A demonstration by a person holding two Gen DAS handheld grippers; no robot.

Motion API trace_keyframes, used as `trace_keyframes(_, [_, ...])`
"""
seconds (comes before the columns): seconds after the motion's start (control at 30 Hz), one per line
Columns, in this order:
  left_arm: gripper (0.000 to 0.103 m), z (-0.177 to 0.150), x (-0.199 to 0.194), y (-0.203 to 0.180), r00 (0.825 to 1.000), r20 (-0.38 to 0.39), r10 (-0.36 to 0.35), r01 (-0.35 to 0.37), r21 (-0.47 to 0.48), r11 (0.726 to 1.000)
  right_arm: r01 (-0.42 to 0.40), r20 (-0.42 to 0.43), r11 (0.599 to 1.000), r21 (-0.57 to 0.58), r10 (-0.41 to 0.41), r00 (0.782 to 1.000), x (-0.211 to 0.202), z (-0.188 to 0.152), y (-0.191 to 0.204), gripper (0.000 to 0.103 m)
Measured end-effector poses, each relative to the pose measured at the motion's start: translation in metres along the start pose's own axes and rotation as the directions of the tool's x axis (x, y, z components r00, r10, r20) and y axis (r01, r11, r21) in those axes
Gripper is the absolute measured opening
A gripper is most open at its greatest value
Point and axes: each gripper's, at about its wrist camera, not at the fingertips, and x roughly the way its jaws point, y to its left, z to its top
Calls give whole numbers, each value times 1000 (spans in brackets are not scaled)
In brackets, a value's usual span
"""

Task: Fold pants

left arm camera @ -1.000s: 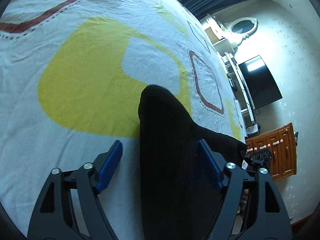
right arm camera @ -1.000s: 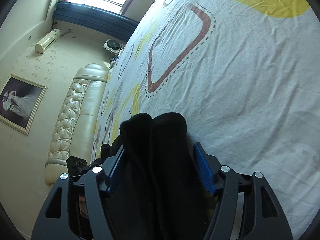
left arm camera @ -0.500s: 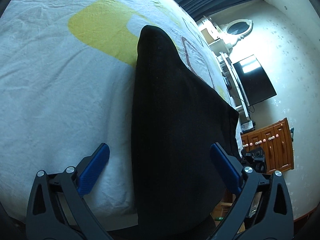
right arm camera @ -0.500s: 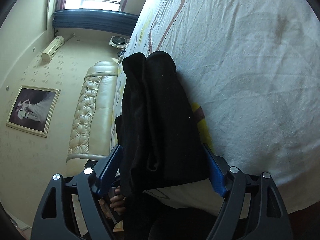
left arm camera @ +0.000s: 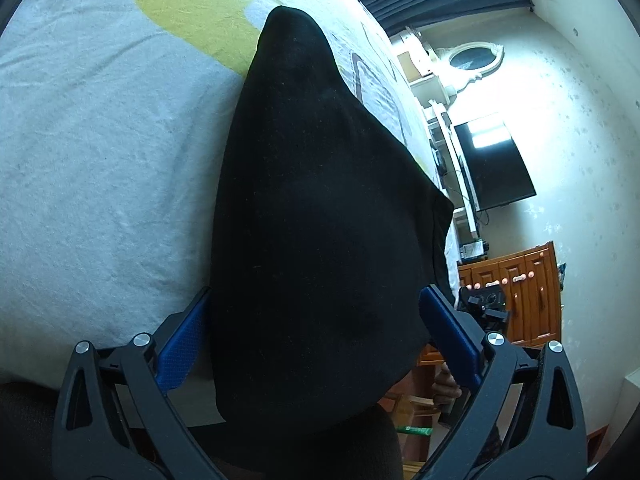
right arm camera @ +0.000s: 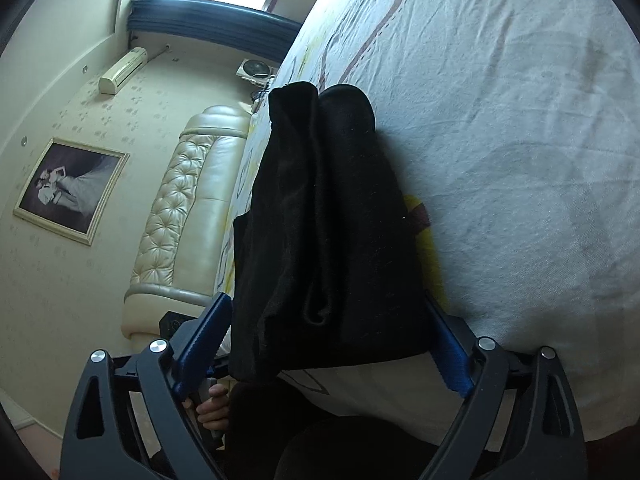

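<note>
The black pants point(left arm camera: 320, 160) lie folded in a thick stack on the white, patterned bed sheet point(left arm camera: 100, 160), their near end at the bed's edge. My left gripper point(left arm camera: 316, 292) stands wide with the pants' near end between its blue pads; the jaws are closing slightly and the pads flank the cloth without pinching it. In the right wrist view the pants point(right arm camera: 328, 200) show their layered side folds. My right gripper point(right arm camera: 328, 298) is opening, with the stack between its pads and not squeezed. A hand point(right arm camera: 212, 400) holds the other gripper beneath.
The sheet point(right arm camera: 520, 120) spreads far beyond the pants. A padded cream headboard point(right arm camera: 188, 216) and a framed picture point(right arm camera: 68, 188) are on one side. A dark television point(left arm camera: 492, 168) and a wooden cabinet point(left arm camera: 520, 292) are on the other.
Both grippers have drawn back toward the bed's near edge and their jaws have widened. The pants, gripped a second ago, now lie released on the sheet with more of their length in view.
</note>
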Motion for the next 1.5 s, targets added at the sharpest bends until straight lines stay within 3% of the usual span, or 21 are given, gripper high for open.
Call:
trace_keyframes(0.1, [73, -1, 2, -1, 996, 2, 90, -90, 30, 995, 8, -13, 1000, 5, -8, 1000, 1, 0, 3, 90])
trace_keyframes(0.17, [69, -1, 0, 2, 996, 5, 89, -89, 25, 996, 21, -15, 1000, 4, -21, 1000, 0, 0, 2, 82])
trace_keyframes(0.23, [61, 1, -3, 10, 996, 6, 86, -87, 12, 996, 62, -13, 998, -11, -62, 998, -2, -3, 0, 59])
trace_keyframes(0.33, [53, 1, -5, 7, 995, 21, 99, -100, 22, 995, 43, -2, 999, 23, -43, 999, -6, -7, -8, 50])
trace_keyframes(0.53, [44, 6, -12, -7, 985, 37, 170, -173, 79, 982, 49, 5, 998, 42, -50, 999, -1, -10, 0, 49])
trace_keyframes(0.77, [42, 19, -29, 1, 974, 58, 220, -225, 91, 970, 38, -39, 998, 51, -36, 999, 23, -14, 10, 49])
trace_keyframes(1.5, [34, 44, -91, 51, 948, 138, 286, -286, -23, 958, 76, -119, 997, -2, -75, 990, 90, -11, 44, 49])
